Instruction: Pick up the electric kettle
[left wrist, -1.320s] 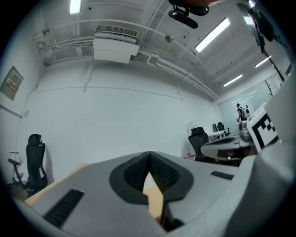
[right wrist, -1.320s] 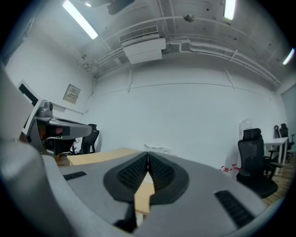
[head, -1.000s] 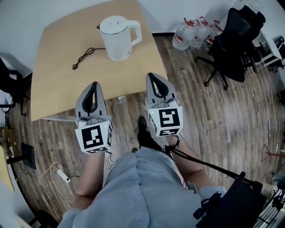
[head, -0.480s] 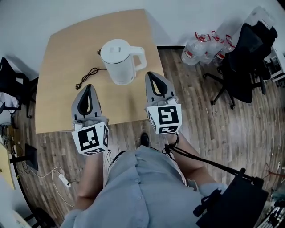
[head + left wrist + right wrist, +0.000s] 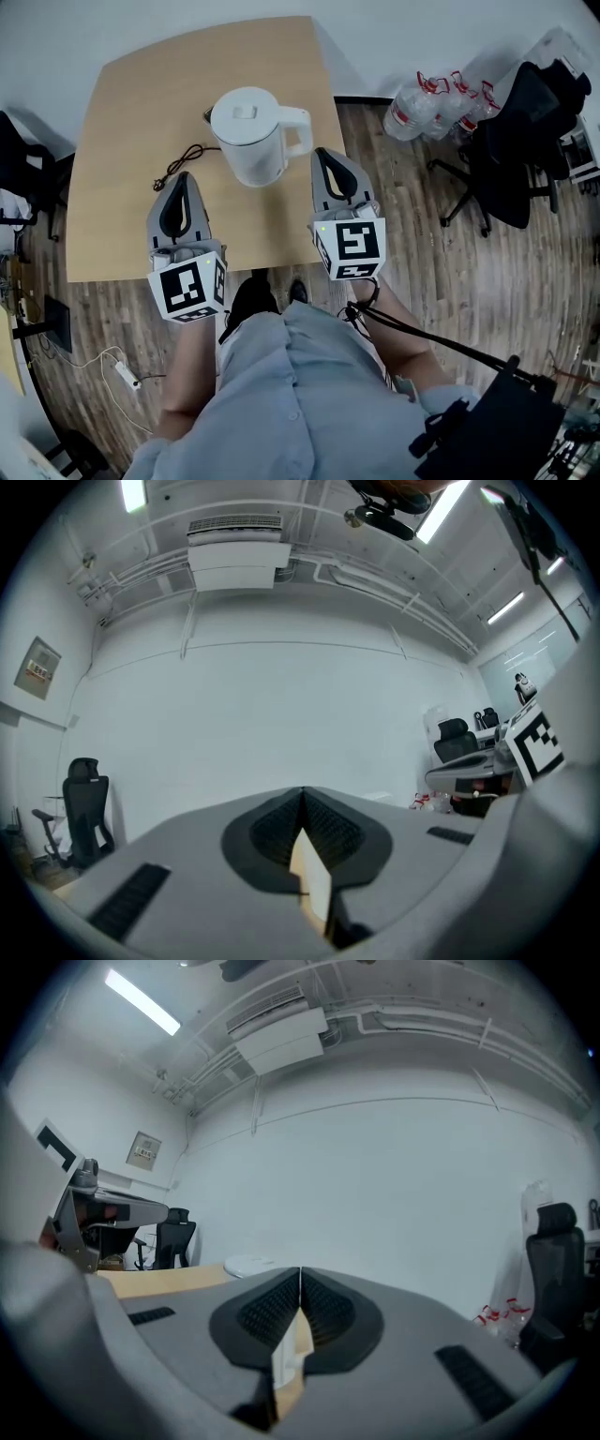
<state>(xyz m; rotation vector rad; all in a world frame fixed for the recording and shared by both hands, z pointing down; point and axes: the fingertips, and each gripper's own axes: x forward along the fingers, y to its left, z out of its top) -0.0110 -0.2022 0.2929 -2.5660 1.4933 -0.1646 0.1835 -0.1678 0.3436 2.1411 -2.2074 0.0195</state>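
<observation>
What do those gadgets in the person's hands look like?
Two matching grey, teardrop-shaped tools, the left gripper and right gripper, each lined with black ribbed pads. Each carries a white cube printed with black square markers. A black cable trails from the right one. The person wears a light blue shirt.

An office: 1 black swivel chair (image 5: 511, 141) at the far right on wood-look flooring (image 5: 450, 272), a pale wooden table (image 5: 122, 141) at left, a ceiling air-conditioning unit (image 5: 234, 550), a strip light (image 5: 141, 1002), plain white walls (image 5: 281, 724).
</observation>
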